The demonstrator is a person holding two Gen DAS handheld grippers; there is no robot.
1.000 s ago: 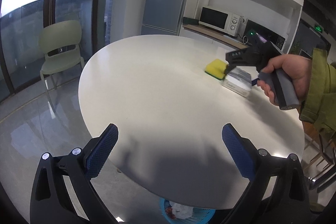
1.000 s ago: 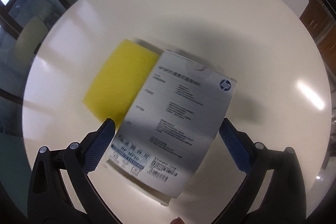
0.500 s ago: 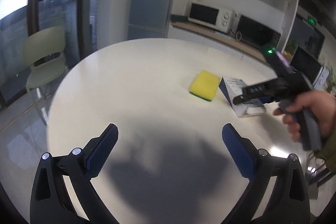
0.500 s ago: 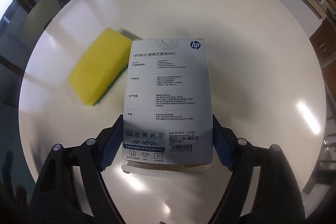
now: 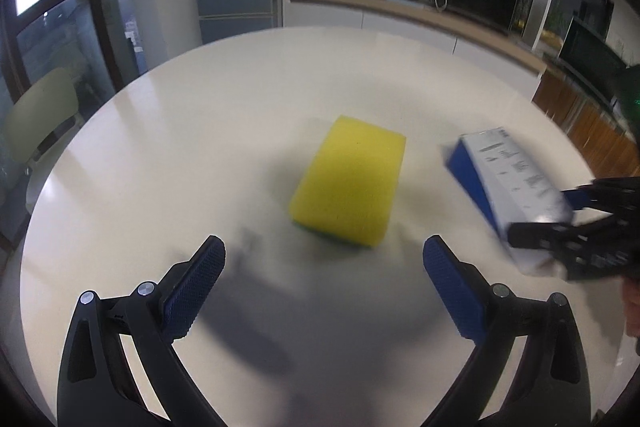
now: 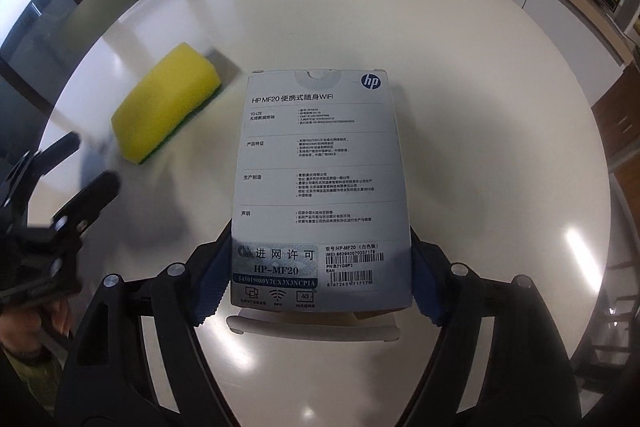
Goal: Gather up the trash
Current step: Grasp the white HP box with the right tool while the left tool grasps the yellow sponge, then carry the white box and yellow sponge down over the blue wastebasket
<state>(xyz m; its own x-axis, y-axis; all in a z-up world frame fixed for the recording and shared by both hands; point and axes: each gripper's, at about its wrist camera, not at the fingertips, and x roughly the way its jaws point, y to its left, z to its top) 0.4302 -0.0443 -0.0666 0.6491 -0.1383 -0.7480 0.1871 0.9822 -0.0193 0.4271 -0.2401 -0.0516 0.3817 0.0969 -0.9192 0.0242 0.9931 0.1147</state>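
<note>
Box (image 6: 320, 183), a flat white carton with a blue side face, is pinched at its near end between the blue ribbed pads of the right claw (image 6: 320, 267). Its broad face is turned toward the right wrist camera and carries an "hp" logo at the upper right corner, the heading "HP MF20", several blocks of small Chinese print divided by thin rules, a grey label reading "HP-MF20", barcodes, and a row of three icons along the near edge. A half-round thumb notch marks the far end. The carton reaches forward from the claw over the white round tabletop (image 6: 480, 87); a pale tab or tray shows just beneath its near edge.

In the left wrist view the same box (image 5: 508, 187) appears to the right of the left claw (image 5: 324, 283), tilted, blurred, with the right claw (image 5: 568, 231) closed on its near end.

The left claw is spread wide and holds nothing; both blue pads are apart above the tabletop (image 5: 160, 147).

Sponge (image 5: 348, 183), yellow with a green underside, lies flat on the tabletop just ahead of the left claw, between its finger lines. From the right claw it lies forward and to the left (image 6: 166, 103), apart from the box.
</note>
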